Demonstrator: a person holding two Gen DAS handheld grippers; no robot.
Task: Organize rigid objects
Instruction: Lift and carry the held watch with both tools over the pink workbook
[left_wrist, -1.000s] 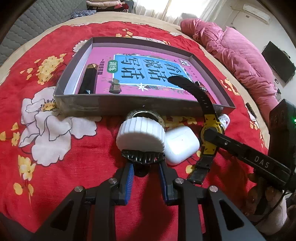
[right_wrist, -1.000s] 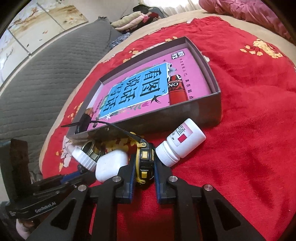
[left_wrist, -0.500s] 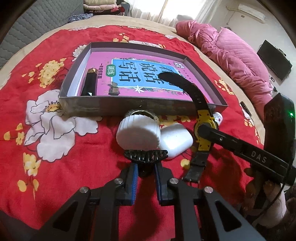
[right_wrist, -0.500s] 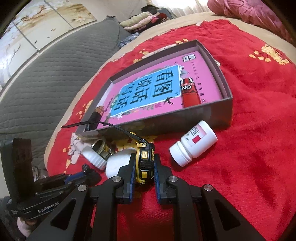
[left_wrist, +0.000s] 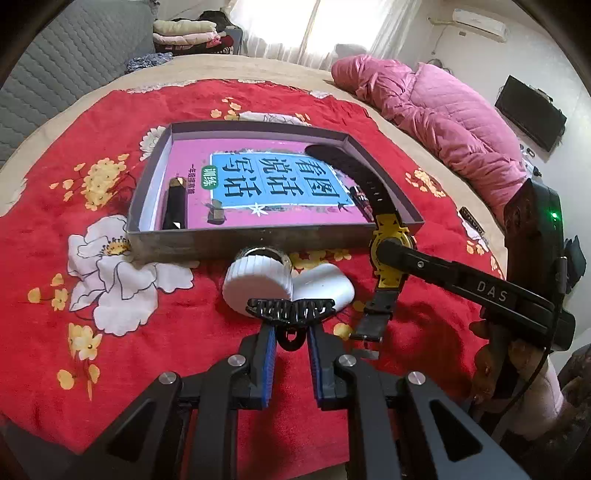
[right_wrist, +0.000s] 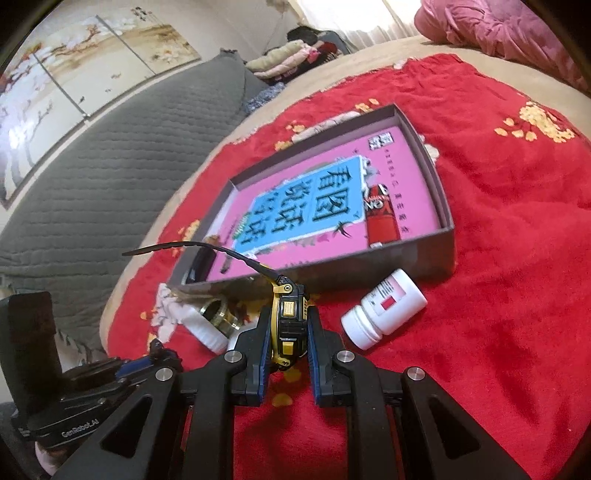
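Left gripper (left_wrist: 290, 341): clamped on a black hair claw clip (left_wrist: 290, 312), held just above the red floral blanket (left_wrist: 155, 325).
Right gripper (right_wrist: 287, 332): closed on a black-and-yellow watch (right_wrist: 288, 314), its straps hanging free.
Box (left_wrist: 258, 240): shallow grey tray on the blanket, pink book lining its floor; a black tube (left_wrist: 174, 205) lies by its left wall.
In front of the box's near wall: white-capped jar (left_wrist: 258, 284), white earbud case (left_wrist: 325, 288), white pill bottle (right_wrist: 384, 308) lying on its side.
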